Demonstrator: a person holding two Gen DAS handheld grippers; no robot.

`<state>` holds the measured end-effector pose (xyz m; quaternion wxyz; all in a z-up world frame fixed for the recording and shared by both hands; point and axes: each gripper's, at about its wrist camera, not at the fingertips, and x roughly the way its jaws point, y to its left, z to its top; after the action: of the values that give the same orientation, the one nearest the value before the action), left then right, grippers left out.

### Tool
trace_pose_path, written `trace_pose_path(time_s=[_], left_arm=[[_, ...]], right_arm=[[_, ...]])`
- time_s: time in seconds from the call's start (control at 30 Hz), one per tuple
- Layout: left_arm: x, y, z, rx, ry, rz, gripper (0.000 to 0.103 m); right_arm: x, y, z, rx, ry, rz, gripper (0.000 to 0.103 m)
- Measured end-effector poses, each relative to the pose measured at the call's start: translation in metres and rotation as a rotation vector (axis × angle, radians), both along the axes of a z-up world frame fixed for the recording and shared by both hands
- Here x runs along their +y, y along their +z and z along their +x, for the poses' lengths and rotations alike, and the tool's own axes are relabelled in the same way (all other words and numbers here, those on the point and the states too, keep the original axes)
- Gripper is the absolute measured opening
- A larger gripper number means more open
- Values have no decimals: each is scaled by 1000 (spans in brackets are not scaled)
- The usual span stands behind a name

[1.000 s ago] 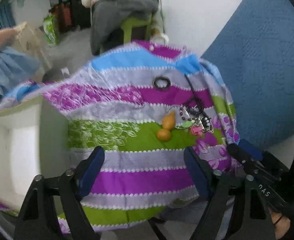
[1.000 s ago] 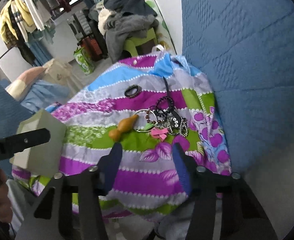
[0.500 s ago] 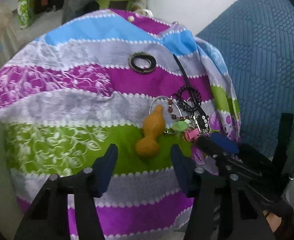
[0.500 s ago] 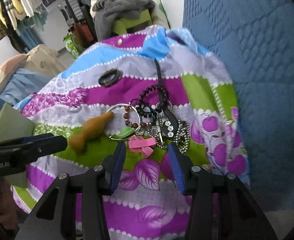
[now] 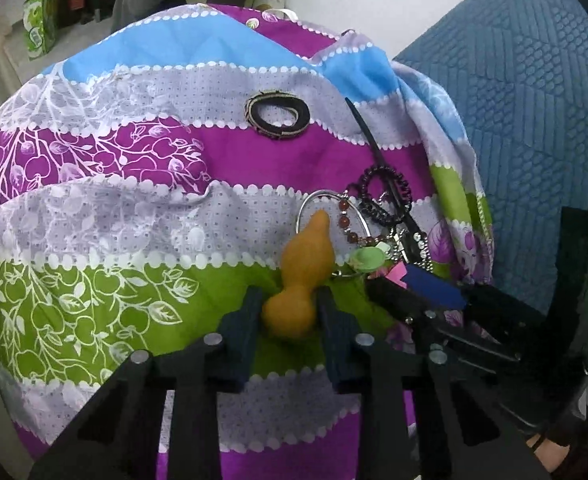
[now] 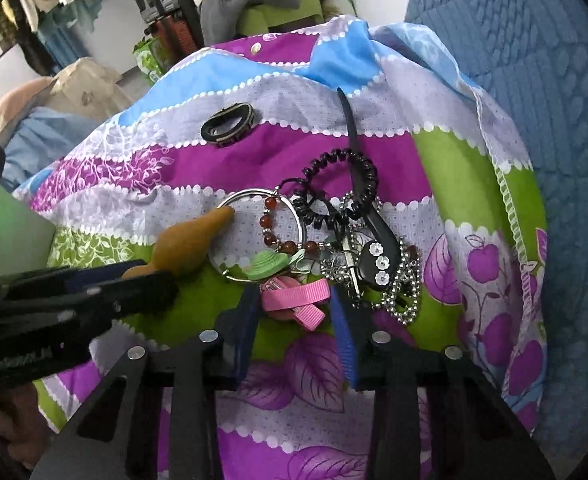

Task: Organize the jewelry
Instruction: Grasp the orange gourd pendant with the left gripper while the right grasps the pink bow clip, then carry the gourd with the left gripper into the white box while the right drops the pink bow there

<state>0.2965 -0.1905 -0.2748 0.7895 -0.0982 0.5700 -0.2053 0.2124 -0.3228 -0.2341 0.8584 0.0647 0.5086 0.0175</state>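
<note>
Since earlier: both grippers have come down onto the cloth and narrowed; the pile fills more of each view.
Left jaws: the left gripper is closing, its jaws narrow around the fat end of the gourd; in the left view the pads look just beside its sides, and firm contact cannot be confirmed.
Right jaws: the right gripper is closing too, its jaws narrow, with the pink bow between them; the pads are not clearly pressing yet.
Gourd: it lies on the green stripe, its thin tip pointing far, over the edge of the ring.
Bow: it sits at the near edge of the tangle, just beside the green charm and the bead chain.
Tangle: the red beads, black coil and flower clip overlap to the right of the ring.
Apart: the oval band lies alone, far on the cloth.
Doing it well: each gripper should probably squeeze only its one piece, the left at the gourd's bulb where it will not roll, the right on the bow's loops and clear of the chain.
Risk: the gourd's tip may drag the ring, and the bow may pull linked pieces with it; a slow, straight lift would likely show any snag.
Cloth: soft and wrinkled, so pads pressed too low might pinch fabric.
</note>
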Motion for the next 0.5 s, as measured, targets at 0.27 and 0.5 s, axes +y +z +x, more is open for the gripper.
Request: trace_pose_path(time_s=[0.27, 0.5], left_arm=[[13, 25, -14, -36, 23, 8, 28], [35, 47, -39, -63, 75, 20, 28]], right_arm=[[3, 17, -8, -21, 2, 19, 32], [13, 42, -27, -62, -4, 29, 32]])
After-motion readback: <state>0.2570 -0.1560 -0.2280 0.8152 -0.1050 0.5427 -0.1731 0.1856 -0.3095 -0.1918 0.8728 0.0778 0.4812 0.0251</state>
